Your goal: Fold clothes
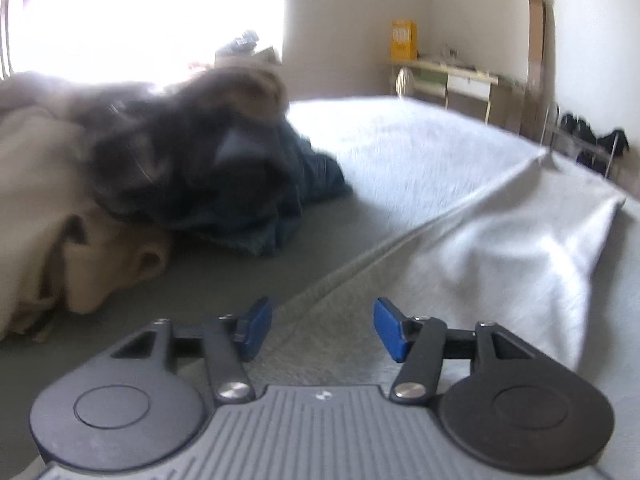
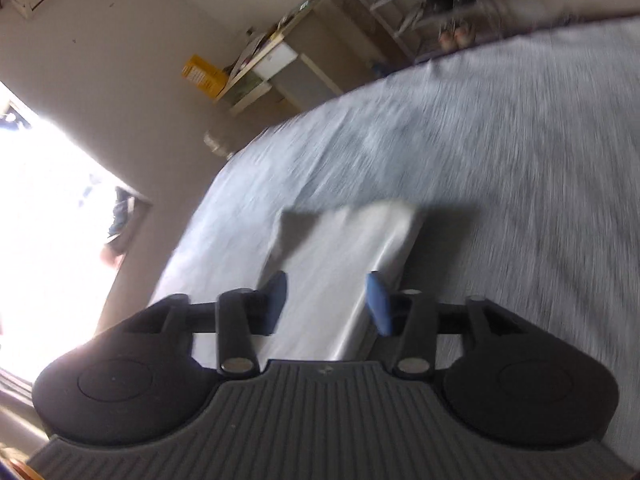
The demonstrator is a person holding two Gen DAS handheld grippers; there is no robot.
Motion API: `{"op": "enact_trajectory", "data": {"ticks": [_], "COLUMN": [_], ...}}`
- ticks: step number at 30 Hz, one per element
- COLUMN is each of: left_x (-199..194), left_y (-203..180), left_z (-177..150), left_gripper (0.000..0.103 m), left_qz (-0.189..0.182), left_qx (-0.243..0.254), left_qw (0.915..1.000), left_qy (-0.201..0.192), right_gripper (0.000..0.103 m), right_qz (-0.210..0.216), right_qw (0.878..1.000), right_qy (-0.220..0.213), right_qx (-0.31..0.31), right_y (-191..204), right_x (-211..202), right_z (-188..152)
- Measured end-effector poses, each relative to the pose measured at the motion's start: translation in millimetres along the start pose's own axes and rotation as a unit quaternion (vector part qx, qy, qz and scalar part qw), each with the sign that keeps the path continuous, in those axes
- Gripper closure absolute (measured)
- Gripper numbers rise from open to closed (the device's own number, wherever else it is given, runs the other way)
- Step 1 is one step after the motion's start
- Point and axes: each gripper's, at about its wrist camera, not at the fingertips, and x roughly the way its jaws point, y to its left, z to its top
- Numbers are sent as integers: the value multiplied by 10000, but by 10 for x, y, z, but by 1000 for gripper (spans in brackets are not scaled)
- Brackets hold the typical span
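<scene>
Lengthwise, white garment (image 2: 340, 264) pointing away.

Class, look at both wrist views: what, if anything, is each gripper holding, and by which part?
Nothing. The left gripper is open over the grey cloth's hem; the right gripper is open with the cloth between its fingers, unclamped.

This was a bedroom in a home. A bed with a pale grey cover (image 1: 400, 148) filled most of both views, and a heap of unfolded clothes (image 1: 120, 168) lay on its left side. Against the far wall stood a low desk (image 1: 448, 76) with a yellow box (image 1: 403, 40) on top, and to its right a wire shoe rack (image 1: 580, 140) held dark shoes (blurred in both views). A bright window (image 1: 140, 12) at the far left lit plain, off-white walls (image 1: 592, 24).
</scene>
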Motion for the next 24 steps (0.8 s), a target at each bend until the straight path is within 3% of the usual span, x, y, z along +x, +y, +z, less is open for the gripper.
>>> {"op": "enact_trajectory", "data": {"ticks": [4, 7, 10, 14, 18, 24], "left_x": [-386, -558, -730, -716, -560, -251], "left_y": [-103, -305, -507, -846, -1098, -1334], "left_z": [-12, -125, -238, -413, -515, -524], "left_gripper": [43, 43, 43, 43, 44, 49], "left_qz": [-50, -371, -693, -1021, -1024, -1101], "left_qx": [17, 118, 220, 708, 1234, 1720], "left_qw": [9999, 9992, 9973, 9922, 9871, 9789], "left_qy": [-125, -109, -93, -60, 15, -26], "right_gripper": [57, 57, 57, 57, 57, 59], "right_qz": [320, 531, 552, 487, 403, 372], "right_qw": [9968, 9893, 9814, 9712, 9695, 9783], "right_qy": [512, 1029, 1611, 2139, 2244, 1901], "right_qx": [528, 885, 891, 928, 904, 733], "right_y": [13, 21, 105, 225, 317, 372], "right_x": [-207, -223, -99, 142, 409, 714], "right_z": [-299, -607, -991, -1514, -1818, -1859]}}
